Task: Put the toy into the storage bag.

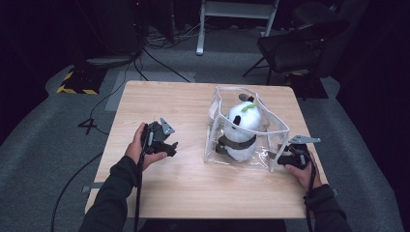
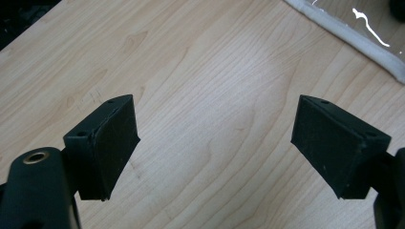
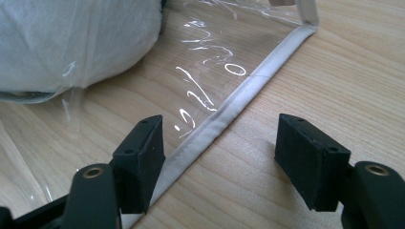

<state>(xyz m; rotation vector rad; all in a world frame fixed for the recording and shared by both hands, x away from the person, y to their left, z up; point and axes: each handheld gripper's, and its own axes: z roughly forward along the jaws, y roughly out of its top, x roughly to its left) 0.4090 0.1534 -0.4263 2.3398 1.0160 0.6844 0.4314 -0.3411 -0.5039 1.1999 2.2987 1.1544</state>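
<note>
A plush panda (image 1: pixel 240 130) sits in the bag (image 1: pixel 276 126) on the table's (image 1: pixel 159 101) right half.

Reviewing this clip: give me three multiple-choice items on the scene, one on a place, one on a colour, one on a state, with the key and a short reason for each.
1. Where is the panda plush?
A. Inside the clear bag
B. Lying bare on the table
C. On the chair behind the table

2. What colour is the trim along the clear bag's edges?
A. Red
B. Pale grey-white
C. Black

3. How do the jaws of the left gripper stand?
A. Clamped on the plush
B. Shut on the bag's edge
C. Open, with bare tabletop between them

Key:
1 A, the high view shows the plush upright behind the transparent walls.
2 B, the right gripper view shows a pale band along the edge.
3 C, the left gripper view shows wood grain between the spread pads.
</note>
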